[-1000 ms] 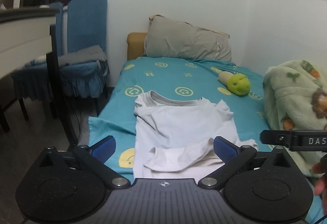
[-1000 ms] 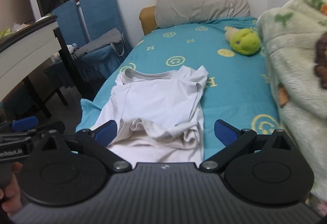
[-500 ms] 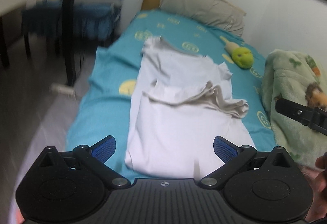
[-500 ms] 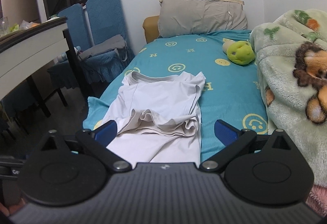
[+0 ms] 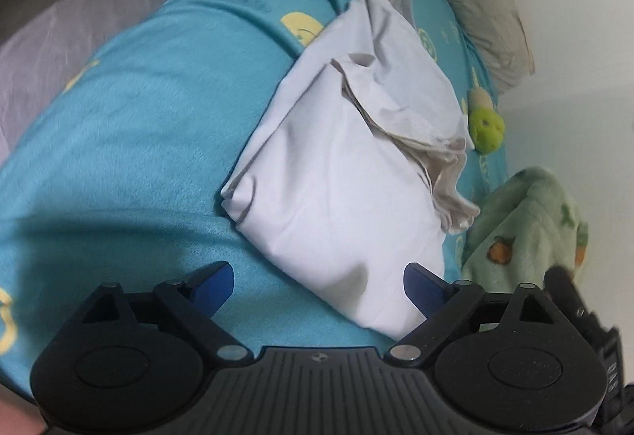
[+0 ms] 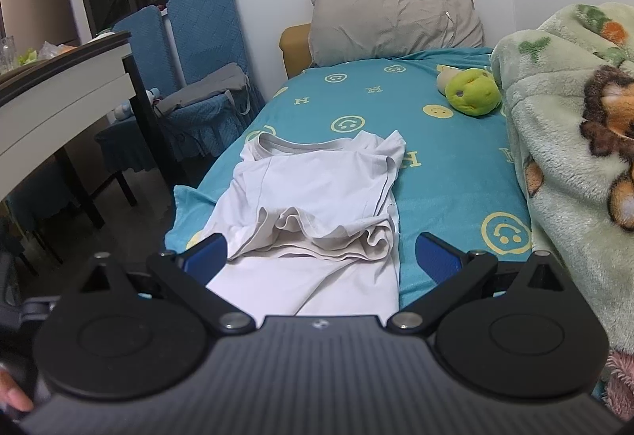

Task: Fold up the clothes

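Note:
A white T-shirt (image 5: 348,165) lies partly folded on the teal bed sheet (image 5: 130,125), its sleeves gathered into a bunched ridge across the middle (image 6: 317,232). My left gripper (image 5: 319,286) is rolled over and tilted down just above the shirt's near folded edge; its jaws are closing, still wide apart, and the blue pads do not press the cloth. My right gripper (image 6: 323,256) hovers open over the shirt's (image 6: 317,189) lower part with nothing gripped.
A green fleece blanket (image 6: 574,157) is heaped along the bed's right side. A green plush toy (image 6: 471,92) and a grey pillow (image 6: 396,24) lie at the head. Blue chairs (image 6: 190,50) and a white table (image 6: 59,86) stand left of the bed.
The left gripper dropped toward the bed and rolled, so the shirt now fills its view at a slant. Its jaws narrowed slightly. The right gripper drifted a little, staying open.

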`<action>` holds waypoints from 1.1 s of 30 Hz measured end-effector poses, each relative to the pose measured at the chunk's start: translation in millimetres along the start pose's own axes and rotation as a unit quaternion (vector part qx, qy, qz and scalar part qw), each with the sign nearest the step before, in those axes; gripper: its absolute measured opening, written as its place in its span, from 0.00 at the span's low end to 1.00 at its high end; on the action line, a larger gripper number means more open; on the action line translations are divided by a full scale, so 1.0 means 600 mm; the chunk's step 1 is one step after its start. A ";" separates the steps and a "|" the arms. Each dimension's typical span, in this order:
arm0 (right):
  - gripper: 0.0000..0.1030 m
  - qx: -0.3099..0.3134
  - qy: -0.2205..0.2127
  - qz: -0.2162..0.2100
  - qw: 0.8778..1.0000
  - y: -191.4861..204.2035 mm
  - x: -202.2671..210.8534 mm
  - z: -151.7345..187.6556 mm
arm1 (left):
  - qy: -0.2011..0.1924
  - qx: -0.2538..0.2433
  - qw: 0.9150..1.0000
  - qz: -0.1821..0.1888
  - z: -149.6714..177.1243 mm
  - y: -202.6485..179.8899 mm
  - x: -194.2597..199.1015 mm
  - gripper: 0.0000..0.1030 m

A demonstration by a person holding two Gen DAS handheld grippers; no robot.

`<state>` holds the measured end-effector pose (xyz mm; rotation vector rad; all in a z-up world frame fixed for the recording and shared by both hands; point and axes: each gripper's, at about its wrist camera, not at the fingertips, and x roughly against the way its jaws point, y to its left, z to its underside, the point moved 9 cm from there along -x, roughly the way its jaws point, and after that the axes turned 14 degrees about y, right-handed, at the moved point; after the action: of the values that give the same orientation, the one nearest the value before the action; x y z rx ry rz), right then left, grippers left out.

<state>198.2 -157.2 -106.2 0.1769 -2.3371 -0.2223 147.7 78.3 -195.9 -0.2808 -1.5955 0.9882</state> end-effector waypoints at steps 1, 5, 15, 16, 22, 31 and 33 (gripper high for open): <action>1.00 0.000 0.000 0.001 1.000 0.000 0.000 0.001 | -0.003 0.006 1.000 0.011 -0.004 0.001 0.000 0.91; 1.00 -0.001 -0.001 0.011 1.000 -0.004 -0.001 0.001 | -0.013 0.022 0.999 0.044 -0.027 0.003 0.002 0.84; 1.00 -0.098 0.033 -0.015 0.995 -0.030 -0.009 0.024 | -0.002 0.028 0.998 0.056 -0.015 0.000 -0.020 0.64; 1.00 -0.098 0.039 -0.015 0.994 -0.031 -0.013 0.027 | -0.011 0.031 0.998 0.053 -0.018 0.002 -0.019 0.61; 1.00 -0.068 0.036 0.015 0.997 -0.026 -0.015 0.025 | -0.036 0.052 0.997 0.053 -0.033 0.020 -0.013 0.16; 1.00 -0.030 0.034 0.024 0.999 -0.008 -0.012 0.027 | -0.069 0.015 0.995 0.070 -0.032 -0.007 0.012 0.09; 1.00 -0.031 0.036 0.021 0.999 -0.004 -0.014 0.030 | -0.070 0.012 0.995 0.069 -0.031 -0.008 0.015 0.09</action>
<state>191.2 -155.8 -124.9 0.1036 -2.2569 -0.2635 163.6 89.5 -187.2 -0.3140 -1.7074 1.1545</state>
